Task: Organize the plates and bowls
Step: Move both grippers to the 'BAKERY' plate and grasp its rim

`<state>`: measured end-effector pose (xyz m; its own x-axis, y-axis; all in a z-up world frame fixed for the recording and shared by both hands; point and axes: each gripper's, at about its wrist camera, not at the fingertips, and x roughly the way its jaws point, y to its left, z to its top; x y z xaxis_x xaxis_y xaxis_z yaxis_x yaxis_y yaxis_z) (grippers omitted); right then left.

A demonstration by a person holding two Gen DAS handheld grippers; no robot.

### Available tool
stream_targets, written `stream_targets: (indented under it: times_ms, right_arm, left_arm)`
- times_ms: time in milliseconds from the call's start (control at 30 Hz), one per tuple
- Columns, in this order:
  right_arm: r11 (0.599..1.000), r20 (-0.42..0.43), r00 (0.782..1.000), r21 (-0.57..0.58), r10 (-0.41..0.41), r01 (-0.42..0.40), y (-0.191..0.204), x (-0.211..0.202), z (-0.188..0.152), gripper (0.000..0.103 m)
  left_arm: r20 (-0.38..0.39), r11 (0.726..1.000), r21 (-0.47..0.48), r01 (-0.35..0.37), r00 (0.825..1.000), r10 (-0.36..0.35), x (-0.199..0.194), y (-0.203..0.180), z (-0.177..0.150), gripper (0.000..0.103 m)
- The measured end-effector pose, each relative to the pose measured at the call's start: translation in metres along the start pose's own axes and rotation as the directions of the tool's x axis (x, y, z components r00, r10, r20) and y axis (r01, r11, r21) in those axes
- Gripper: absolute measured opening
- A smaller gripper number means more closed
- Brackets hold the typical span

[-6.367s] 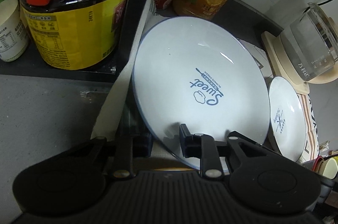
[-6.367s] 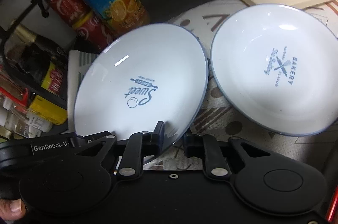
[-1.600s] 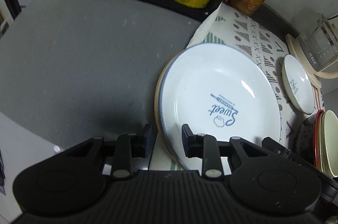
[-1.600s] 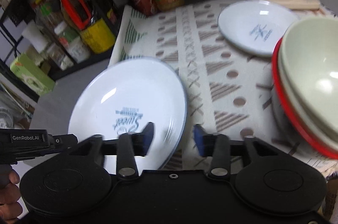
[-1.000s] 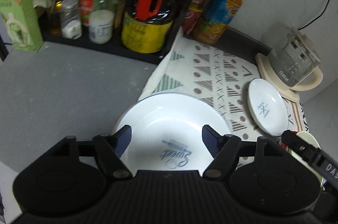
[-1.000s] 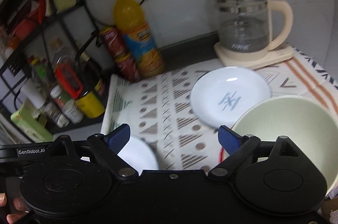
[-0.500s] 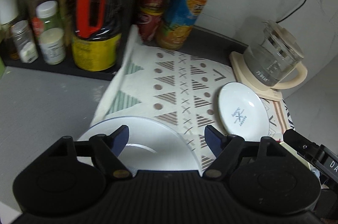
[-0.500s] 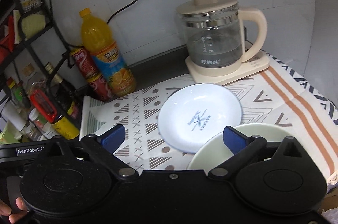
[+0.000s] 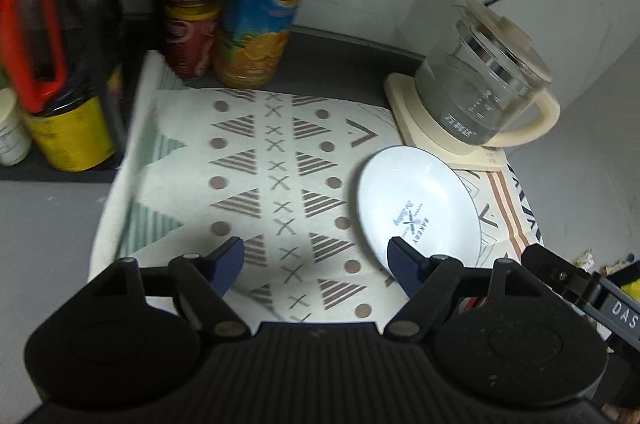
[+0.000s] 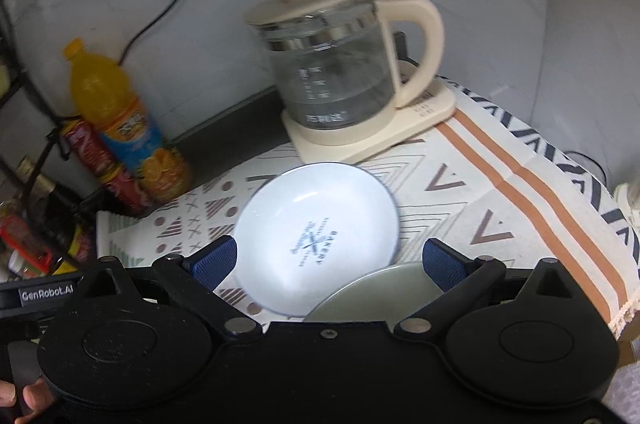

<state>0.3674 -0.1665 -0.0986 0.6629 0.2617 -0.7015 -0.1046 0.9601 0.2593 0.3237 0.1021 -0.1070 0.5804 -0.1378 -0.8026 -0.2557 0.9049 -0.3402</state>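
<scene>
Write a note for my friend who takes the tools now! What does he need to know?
Left tool: open, holding nothing, over the cloth.
Right tool: open, holding nothing, just in front of the plate.
The plate lies flat on the cloth, next to the kettle.
A pale bowl sits right in front of the plate, by the right tool.
Done: cannot tell from here.
Left: probably pick up this plate next and put it with the other dishes.
</scene>
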Motion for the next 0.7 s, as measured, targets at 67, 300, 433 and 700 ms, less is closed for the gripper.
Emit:
stream_targets:
  times_ms: [67, 300, 433, 700]
  right_arm:
    - [1.0, -0.015, 1.0, 0.006, -0.014, 0.014, -0.003, 0.006, 0.003, 0.1]
    - [0.999, -0.057, 0.998, 0.002, -0.04, 0.04, -0.01, 0.03, 0.02, 0.099]
    - [0.998, -0.103, 0.993, 0.002, -0.065, 0.065, -0.013, 0.051, 0.03, 0.097]
    - [0.994, -0.167, 0.981, 0.031, -0.101, 0.107, -0.024, 0.092, 0.04, 0.093]
  left_arm:
    - [-0.013, 1.0, 0.017, 0.009, 1.0, -0.009, 0.008, -0.004, 0.003, 0.077]
    - [-0.072, 0.998, 0.041, 0.037, 0.997, -0.034, 0.041, -0.015, 0.01, 0.077]
    - [-0.105, 0.998, 0.052, 0.043, 0.994, -0.037, 0.062, -0.02, 0.013, 0.077]
    - [-0.16, 0.997, 0.066, 0.037, 0.987, -0.026, 0.099, -0.026, 0.025, 0.074]
